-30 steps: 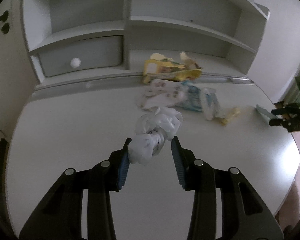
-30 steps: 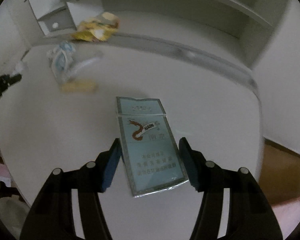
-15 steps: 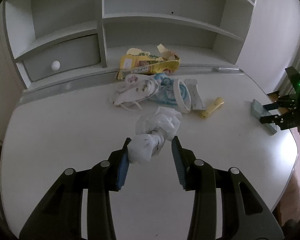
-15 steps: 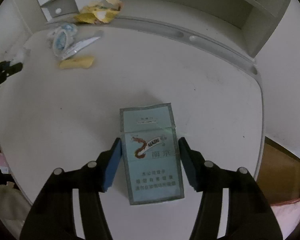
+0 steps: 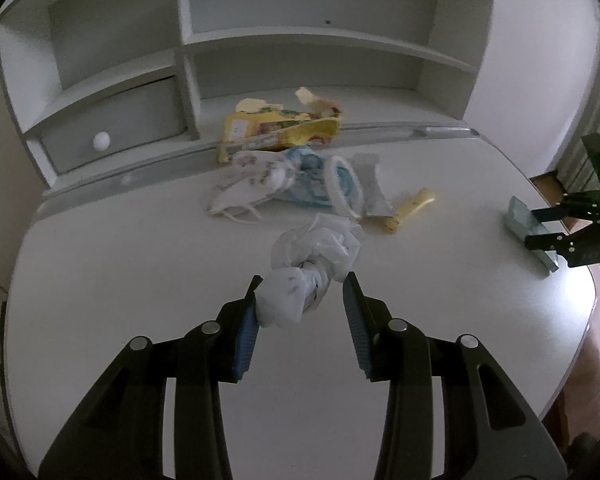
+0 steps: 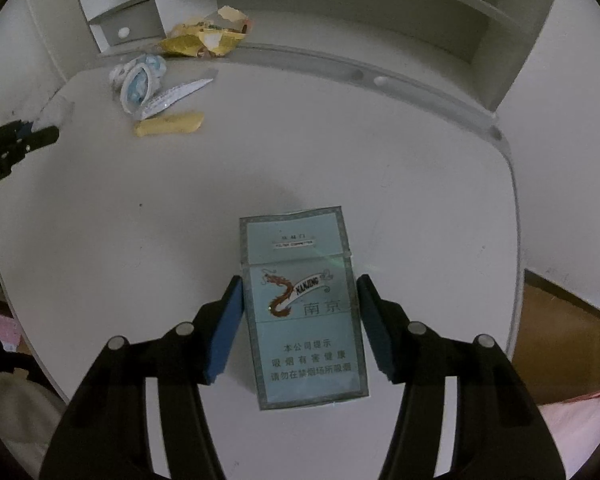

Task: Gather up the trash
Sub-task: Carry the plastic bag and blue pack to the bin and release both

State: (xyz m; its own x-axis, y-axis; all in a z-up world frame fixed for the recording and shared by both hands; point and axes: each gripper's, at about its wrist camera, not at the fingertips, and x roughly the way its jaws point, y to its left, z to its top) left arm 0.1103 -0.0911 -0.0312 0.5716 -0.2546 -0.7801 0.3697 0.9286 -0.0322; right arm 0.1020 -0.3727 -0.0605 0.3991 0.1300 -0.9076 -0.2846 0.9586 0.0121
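Swung sideways since the earlier frame, the left gripper (image 5: 302, 296) is half-open around a knotted plastic bag (image 5: 308, 272) mid-desk (image 5: 100, 280); whether it is gripped cannot be told. A cigarette pack (image 6: 300, 308) near the desk's right edge is straddled by the right gripper (image 6: 300, 304), contact unclear.

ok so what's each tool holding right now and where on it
The left tool grips the white plastic bag by its twisted lower end. The right tool grips the cigarette pack across its two long side edges, near mid-length.
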